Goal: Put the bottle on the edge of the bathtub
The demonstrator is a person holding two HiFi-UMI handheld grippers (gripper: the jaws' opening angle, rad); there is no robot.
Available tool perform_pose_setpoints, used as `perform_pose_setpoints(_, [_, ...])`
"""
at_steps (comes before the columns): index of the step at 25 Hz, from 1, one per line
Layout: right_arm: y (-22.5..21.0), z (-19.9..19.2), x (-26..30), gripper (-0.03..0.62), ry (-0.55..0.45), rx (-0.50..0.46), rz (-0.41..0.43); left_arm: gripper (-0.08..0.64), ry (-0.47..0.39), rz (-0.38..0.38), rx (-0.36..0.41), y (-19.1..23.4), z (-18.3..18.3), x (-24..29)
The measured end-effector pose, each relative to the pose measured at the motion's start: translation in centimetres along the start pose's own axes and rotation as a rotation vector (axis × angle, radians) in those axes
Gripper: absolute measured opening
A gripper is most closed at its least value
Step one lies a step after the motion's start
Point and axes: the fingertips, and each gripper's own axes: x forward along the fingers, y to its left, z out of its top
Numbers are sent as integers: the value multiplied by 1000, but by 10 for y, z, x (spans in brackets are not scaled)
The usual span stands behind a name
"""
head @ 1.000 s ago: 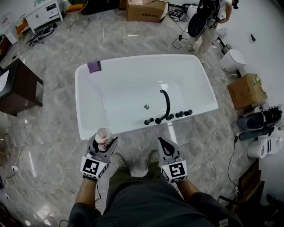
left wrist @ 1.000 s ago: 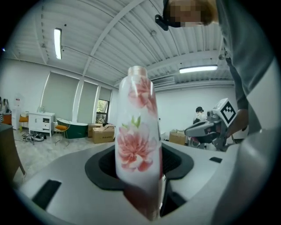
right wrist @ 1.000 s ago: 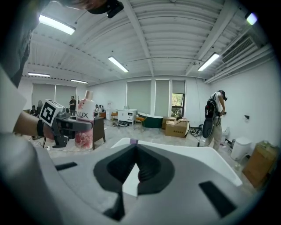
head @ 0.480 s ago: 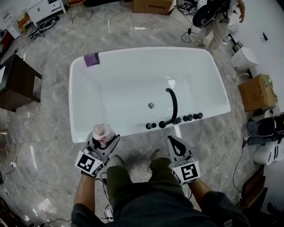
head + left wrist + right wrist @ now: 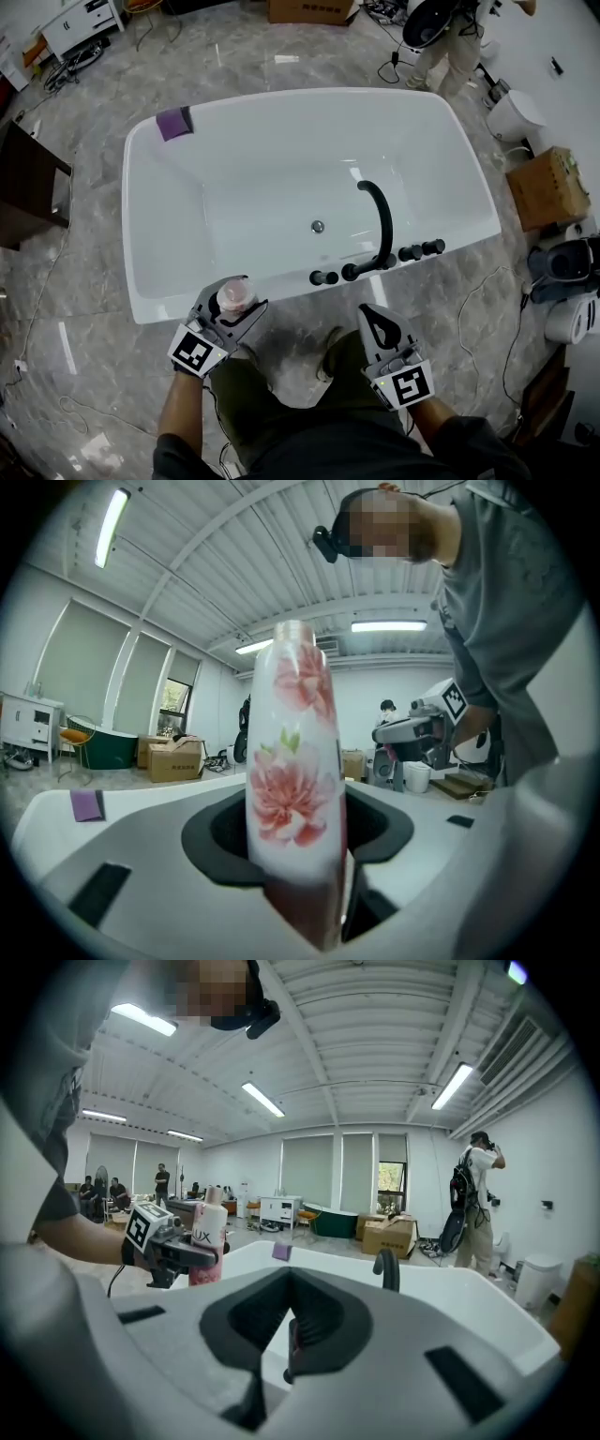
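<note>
Bottle (image 5: 234, 296), white w/ pink flowers and pinkish cap, is sitting upright btwn the jaws of the L gripper (image 5: 232, 307), which is clamping it low on the body. In head view it's hanging over the near rim of the bathtub (image 5: 309, 97), toward the tub's left end; can't tell if its base is touching the rim. R gripper (image 5: 375, 319) is hovering just short of the same rim, further right, jaws pressed together w/ nothing btwn them, well apart from the bottle.

Stuff on the rim: a black faucet (image 5: 380, 225) is arching into the tub from the near edge, w/ a row of black knobs (image 5: 422, 251) beside it, all right of the bottle, nearer the R gripper. Rim patch under the bottle is looking bare. A purple block (image 5: 173, 123) is lying on the far left corner. Drain (image 5: 318, 226) is showing mid-tub.

Around: marble-look floor (image 5: 94, 281). A dark cabinet (image 5: 28, 187) is standing left of the tub, a cardboard box (image 5: 541, 187) right of it, w/ white toilets (image 5: 516, 112) near that box. A person (image 5: 450, 28) is standing past the far right corner, away from the tub. Cables (image 5: 469, 309) are trailing on the floor by the near right corner.
</note>
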Motion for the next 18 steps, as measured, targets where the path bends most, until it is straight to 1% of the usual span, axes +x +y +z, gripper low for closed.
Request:
perform_pose_setpoints(6, [6, -32, 26, 0, -38, -11, 19, 227, -7, -21, 36, 10, -52, 15])
perform_pose_setpoints(8, [11, -40, 33, 0, -49, -21, 33, 227, -10, -41, 73, 12, -67, 19])
perform_pose_setpoints(11, [17, -54, 42, 0, -42, -39, 57, 227, -4, -66, 116, 14, -86, 22])
perform_pose_setpoints(18, [27, -85, 62, 0, -7, -63, 87, 227, -22, -83, 147, 23, -116, 28])
